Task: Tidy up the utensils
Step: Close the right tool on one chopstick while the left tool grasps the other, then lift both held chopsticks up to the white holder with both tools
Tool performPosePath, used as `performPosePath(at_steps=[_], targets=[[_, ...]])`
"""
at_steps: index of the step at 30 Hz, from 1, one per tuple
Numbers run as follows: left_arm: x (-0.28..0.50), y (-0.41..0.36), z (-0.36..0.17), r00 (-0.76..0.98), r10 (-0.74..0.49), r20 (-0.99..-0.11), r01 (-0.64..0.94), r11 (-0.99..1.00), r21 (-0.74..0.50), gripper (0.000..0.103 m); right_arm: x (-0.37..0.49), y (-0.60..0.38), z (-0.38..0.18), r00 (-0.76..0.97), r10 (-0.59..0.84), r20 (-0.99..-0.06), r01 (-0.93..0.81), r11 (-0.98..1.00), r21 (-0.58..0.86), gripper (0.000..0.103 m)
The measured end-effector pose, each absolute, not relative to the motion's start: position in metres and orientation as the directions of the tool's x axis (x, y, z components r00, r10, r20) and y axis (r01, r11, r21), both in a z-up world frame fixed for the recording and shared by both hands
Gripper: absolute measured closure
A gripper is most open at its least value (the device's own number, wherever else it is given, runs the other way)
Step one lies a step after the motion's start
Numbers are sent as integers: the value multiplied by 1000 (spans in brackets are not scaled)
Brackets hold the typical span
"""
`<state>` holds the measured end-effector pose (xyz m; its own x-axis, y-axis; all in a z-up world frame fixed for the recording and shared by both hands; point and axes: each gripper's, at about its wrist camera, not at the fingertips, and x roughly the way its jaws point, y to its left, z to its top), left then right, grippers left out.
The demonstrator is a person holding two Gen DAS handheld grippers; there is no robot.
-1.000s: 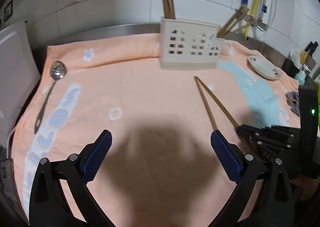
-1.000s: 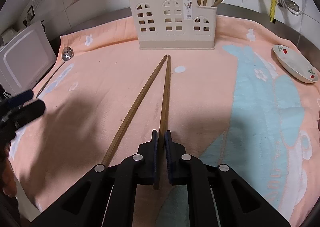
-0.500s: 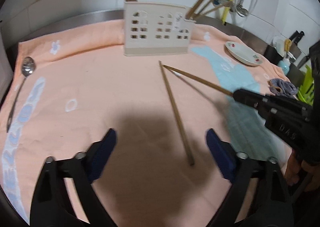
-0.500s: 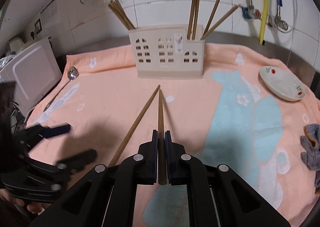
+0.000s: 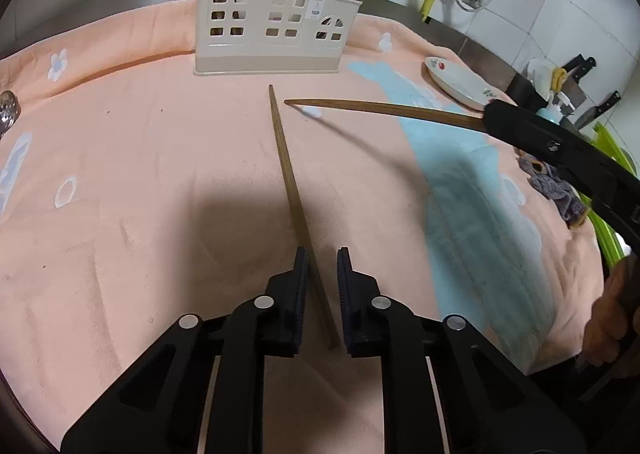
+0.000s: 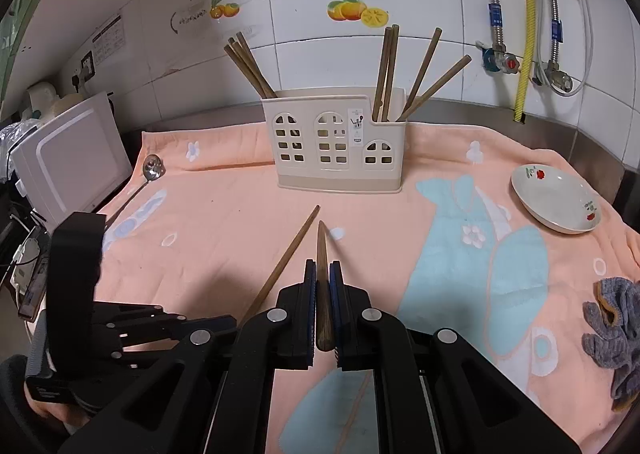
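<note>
- My biggest surface is the peach terry towel with pale blue whale print point(image 6: 248, 222); its near edge is cut off behind my tools in both wrist views.
- The cream plastic utensil caddy with arched window cut-outs point(image 6: 336, 146) stands at the far side of the towel, brown chopsticks sticking up from its end compartments; their lower ends are hidden inside.
- My left gripper point(image 5: 322, 270) is closing around the brown wooden chopstick lying on the towel point(image 5: 286, 158); I see a sliver of gap beside it and cannot tell whether the pads press yet.
- My right gripper point(image 6: 322, 278) is clamped tight on the second brown wooden chopstick point(image 6: 321, 254), lifted clear of the towel and pointing at the caddy.
- The steel spoon at the towel's left edge point(image 6: 153, 168) is cropped in the left view.
</note>
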<state>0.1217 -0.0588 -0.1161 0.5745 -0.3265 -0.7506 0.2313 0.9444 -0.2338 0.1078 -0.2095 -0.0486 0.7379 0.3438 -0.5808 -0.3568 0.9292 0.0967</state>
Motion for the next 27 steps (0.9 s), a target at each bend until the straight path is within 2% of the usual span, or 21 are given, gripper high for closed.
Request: performPosePath(at_steps=[11, 13, 17, 27], targets=[[132, -65, -122, 575, -273, -771, 202, 961, -189, 89, 111, -211, -49, 735, 347, -582, -360, 928, 97, 96], [132, -67, -121, 579, -249, -776, 201, 966, -160, 95, 112, -211, -48, 736, 346, -582, -361, 928, 95, 96], [131, -61, -114, 581, -242, -777, 203, 968, -149, 96, 112, -212, -41, 746, 338, -573, -364, 928, 73, 96], [130, -34, -57, 690, -232, -685, 216, 970, -111, 98, 128, -217, 1, 760, 374, -532, -404, 912, 64, 96]])
